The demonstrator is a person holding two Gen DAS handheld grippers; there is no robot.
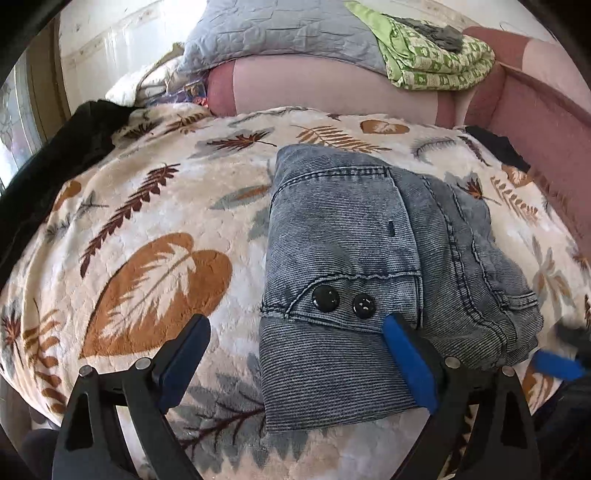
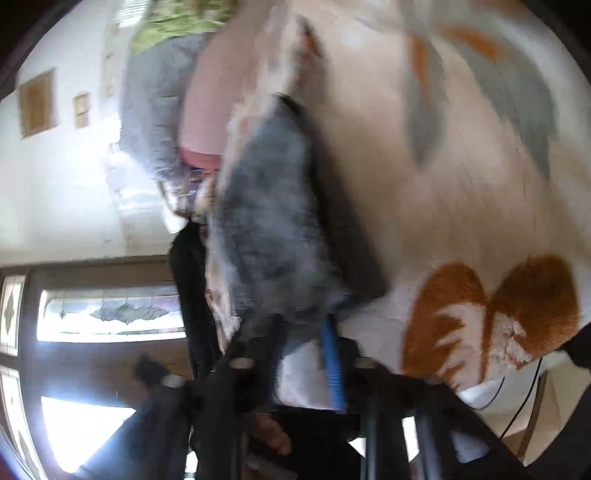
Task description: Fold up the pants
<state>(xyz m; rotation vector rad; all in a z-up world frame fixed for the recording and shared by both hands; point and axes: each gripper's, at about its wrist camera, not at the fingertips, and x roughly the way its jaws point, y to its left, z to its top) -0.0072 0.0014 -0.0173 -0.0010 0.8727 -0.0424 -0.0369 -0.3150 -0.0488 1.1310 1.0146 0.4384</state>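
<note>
Pants of grey-blue ribbed denim (image 1: 354, 258), two black buttons (image 1: 343, 301) at the waistband, already folded to a compact bundle and lying right of the middle of the cream fleece blanket with brown and grey leaf print (image 1: 147, 229), nearer its front edge than its far one.

Left gripper (image 1: 295, 325) spread wide, clamping nothing: one blue pad over the waistband just beside the buttons, the other over bare blanket. Right gripper (image 2: 284, 343) at the bundle's right side, rolled on its side, view badly blurred; impossible to say whether clenched on denim or released.

Judged as the finishing step: squaring and flattening the bundle.
- Press down flat along the waistband rather than pinching, to avoid dragging the top layer off the one beneath.
- Tuck the looser, rumpled layers at the right edge under before smoothing.
- Keep both sides level, so no corner splays.
- Mind the plush blanket: soft, likely to bunch under a sliding pad.

Surface a bed, with a pink upholstered frame (image 1: 546, 110) along the far and right edges. Grey quilted pillow (image 1: 277, 33) and folded green patterned cloth (image 1: 436, 62) beyond the far edge; black garment (image 1: 55, 147) at the left edge. White wall and patterned glass panes (image 2: 110, 314) in the right view.
</note>
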